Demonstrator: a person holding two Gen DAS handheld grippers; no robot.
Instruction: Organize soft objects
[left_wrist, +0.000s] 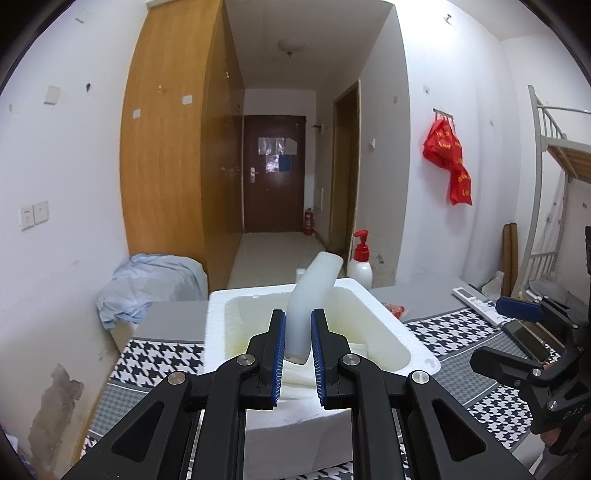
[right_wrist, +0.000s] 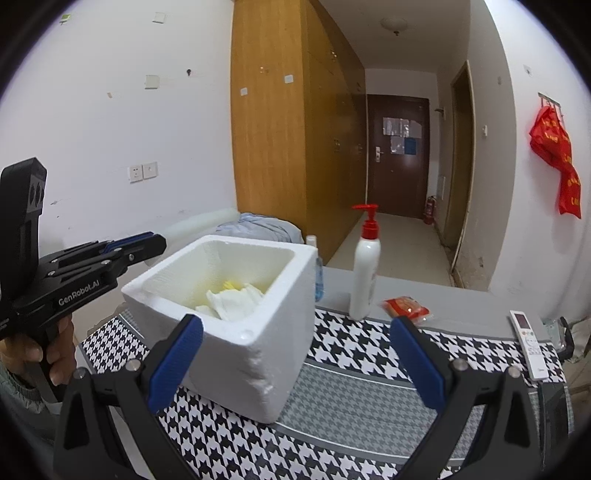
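The left tool (left_wrist: 297, 345) is clamped nearly shut on a pale, soft foam tube (left_wrist: 312, 291), blue pads pressing both sides of its lower end, and the tube leans up and away over the open white foam box (left_wrist: 397, 325). From the right wrist view the same tube (right_wrist: 201, 223) pokes out level beyond the left tool's tip, just beside the box's left rim, with a hand (right_wrist: 55, 350) wrapped around the tool's grip. Inside the box lies a crumpled white cloth (right_wrist: 236, 299) with a bit of yellow showing behind it. The right tool (right_wrist: 295, 363) stands wide open and empty, its blue pads well apart, framing the near corner of the box without touching it. The box sits on a surface covered by a black-and-white houndstooth cloth (right_wrist: 354, 343). Beside it to the right stands a white pump bottle (right_wrist: 365, 280) with a red top, then a red packet (right_wrist: 406, 306), and a white remote control (right_wrist: 528, 347) near the right edge.
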